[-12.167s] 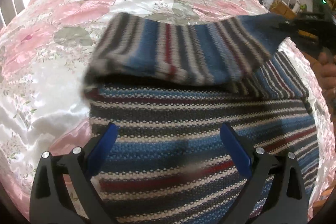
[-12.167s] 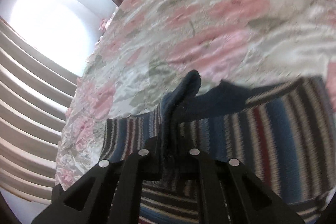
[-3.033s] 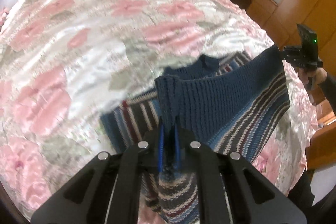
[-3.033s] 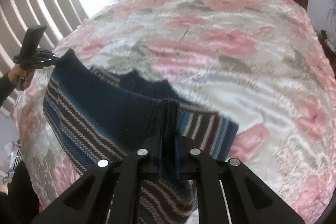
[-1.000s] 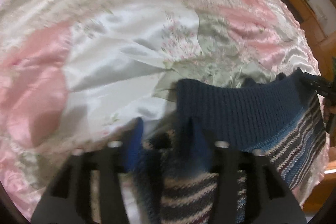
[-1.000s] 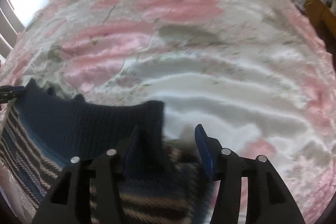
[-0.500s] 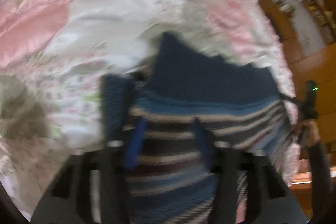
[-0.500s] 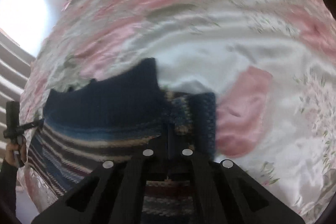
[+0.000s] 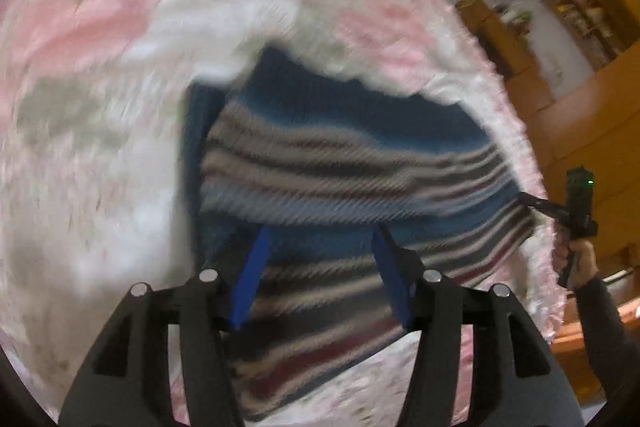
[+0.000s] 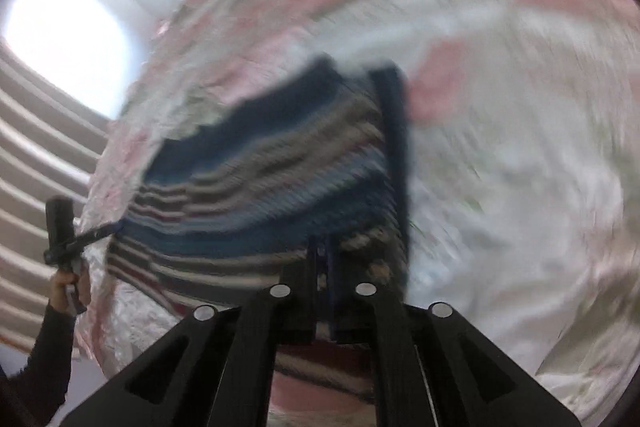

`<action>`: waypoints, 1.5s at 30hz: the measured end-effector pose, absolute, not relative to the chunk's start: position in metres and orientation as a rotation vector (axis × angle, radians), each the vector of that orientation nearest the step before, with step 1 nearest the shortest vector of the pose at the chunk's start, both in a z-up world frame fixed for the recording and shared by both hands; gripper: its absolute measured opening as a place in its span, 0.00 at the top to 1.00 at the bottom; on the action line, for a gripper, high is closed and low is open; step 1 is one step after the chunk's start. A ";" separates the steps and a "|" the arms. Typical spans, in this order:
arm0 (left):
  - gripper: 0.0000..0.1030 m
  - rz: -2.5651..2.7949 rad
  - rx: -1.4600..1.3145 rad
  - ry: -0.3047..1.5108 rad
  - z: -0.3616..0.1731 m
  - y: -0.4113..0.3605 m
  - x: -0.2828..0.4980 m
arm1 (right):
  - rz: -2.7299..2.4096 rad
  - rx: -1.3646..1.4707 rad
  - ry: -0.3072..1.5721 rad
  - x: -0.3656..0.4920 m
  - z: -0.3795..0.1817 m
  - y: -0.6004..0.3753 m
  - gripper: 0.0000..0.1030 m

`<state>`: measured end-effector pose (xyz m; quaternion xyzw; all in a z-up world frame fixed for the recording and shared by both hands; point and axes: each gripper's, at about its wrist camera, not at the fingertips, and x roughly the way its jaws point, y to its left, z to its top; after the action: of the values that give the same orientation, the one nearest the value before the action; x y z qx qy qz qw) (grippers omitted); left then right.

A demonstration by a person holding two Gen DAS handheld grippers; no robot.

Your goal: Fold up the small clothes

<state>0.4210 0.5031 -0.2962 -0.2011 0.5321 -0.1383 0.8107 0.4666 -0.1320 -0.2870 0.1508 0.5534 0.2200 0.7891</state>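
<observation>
On a bed covered with a shiny pink-and-white floral satin bedspread (image 9: 100, 147) lies a knitted sweater (image 9: 340, 163) striped in navy, grey, cream and dark red, folded into a compact rectangle. Both views are blurred by motion.

From the left wrist view, the left tongs (image 9: 320, 255) stand spread wide, their blue-lined fingers (image 9: 252, 275) apart over the near half of the sweater with nothing between them. The right tongs appear small at the far right edge of the sweater, held in a person's hand (image 9: 576, 259) with a dark sleeve.

From the right wrist view, the right tongs (image 10: 322, 259) are pressed together at the near edge of the sweater; whether knit is caught between them cannot be told. A navy ribbed band runs along the sweater's right side. Wooden cabinets (image 9: 580, 99) stand beyond the bed.
</observation>
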 end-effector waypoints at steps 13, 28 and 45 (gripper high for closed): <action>0.54 -0.326 -0.444 1.072 -0.276 0.510 0.374 | 0.472 0.342 1.146 0.437 -0.269 -0.143 0.92; 0.92 -0.208 -0.500 1.193 -0.339 0.531 0.357 | 0.352 0.404 1.226 0.441 -0.310 -0.171 1.00; 0.12 -0.167 -0.347 1.158 -0.286 0.565 0.409 | 0.665 0.101 1.121 0.424 -0.301 0.178 0.79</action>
<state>0.4090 0.5645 -0.2863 -0.1627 0.5439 -0.0786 0.8194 0.4243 0.1784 -0.3009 0.0470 0.5214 0.3091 0.7939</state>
